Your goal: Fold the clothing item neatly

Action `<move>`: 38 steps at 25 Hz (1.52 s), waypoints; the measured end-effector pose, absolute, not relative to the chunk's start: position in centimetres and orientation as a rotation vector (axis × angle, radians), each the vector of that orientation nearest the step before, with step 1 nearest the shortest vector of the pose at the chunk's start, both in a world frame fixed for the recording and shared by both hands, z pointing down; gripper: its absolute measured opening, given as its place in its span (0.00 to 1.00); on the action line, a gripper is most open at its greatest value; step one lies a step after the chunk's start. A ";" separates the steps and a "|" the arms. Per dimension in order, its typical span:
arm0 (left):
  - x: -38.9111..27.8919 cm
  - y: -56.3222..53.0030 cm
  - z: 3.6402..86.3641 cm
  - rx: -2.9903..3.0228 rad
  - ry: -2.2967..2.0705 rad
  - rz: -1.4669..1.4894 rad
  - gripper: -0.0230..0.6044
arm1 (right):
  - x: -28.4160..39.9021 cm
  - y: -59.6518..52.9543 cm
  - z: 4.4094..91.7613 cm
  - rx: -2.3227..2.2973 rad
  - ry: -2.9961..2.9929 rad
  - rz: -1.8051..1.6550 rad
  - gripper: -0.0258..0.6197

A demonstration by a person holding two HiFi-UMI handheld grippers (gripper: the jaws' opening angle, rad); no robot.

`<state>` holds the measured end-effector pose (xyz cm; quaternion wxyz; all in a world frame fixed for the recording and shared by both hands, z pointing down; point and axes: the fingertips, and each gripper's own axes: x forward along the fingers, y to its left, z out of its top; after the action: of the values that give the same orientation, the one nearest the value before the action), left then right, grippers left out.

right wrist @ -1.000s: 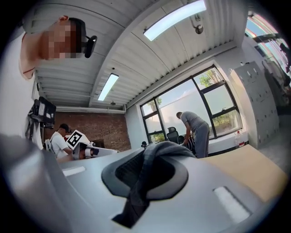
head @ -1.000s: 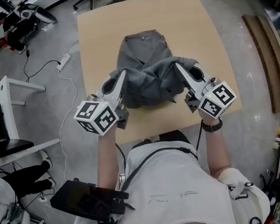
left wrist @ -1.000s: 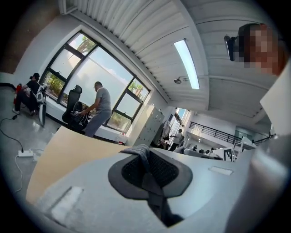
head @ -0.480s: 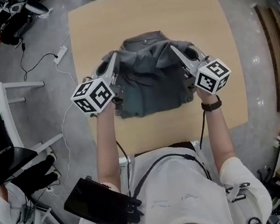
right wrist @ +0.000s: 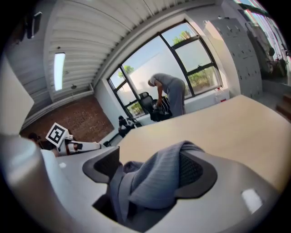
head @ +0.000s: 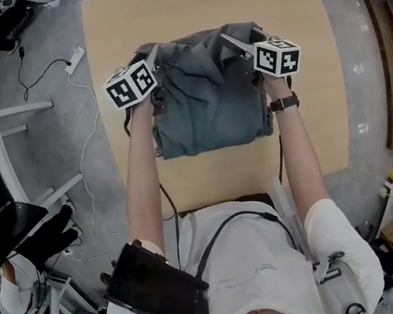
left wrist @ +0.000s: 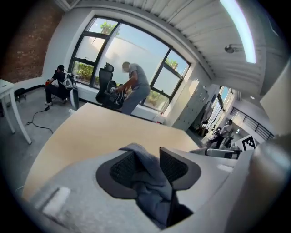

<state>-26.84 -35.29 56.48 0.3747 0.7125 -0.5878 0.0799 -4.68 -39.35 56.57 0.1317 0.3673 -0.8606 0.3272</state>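
As the left tool point(head: 155, 53) and right tool point(head: 229, 41) are opening their jaws, grey garment point(head: 204, 108) folds lie between them.

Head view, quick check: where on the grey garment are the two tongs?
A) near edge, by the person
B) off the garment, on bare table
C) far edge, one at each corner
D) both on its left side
C: the left tongs and right tongs sit at the far corners of the grey garment, each opening with cloth between its jaws.
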 end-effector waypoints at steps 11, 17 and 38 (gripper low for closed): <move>-30.7 -18.3 64.7 1.606 -1.494 0.344 0.36 | 1.3 -26.3 64.3 1.078 -2.237 0.983 0.70; -28.9 -7.1 67.1 1.550 -1.442 0.447 0.36 | 3.7 -17.8 64.9 1.078 -2.207 0.960 0.62; -30.6 -2.6 69.7 1.626 -1.421 0.354 0.07 | 8.6 -10.7 68.9 1.197 -2.217 1.232 0.07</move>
<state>-30.57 -2.57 69.70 0.4592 0.6601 -0.5769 0.1436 8.58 -10.69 68.90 0.1679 0.4208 -0.7792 0.4331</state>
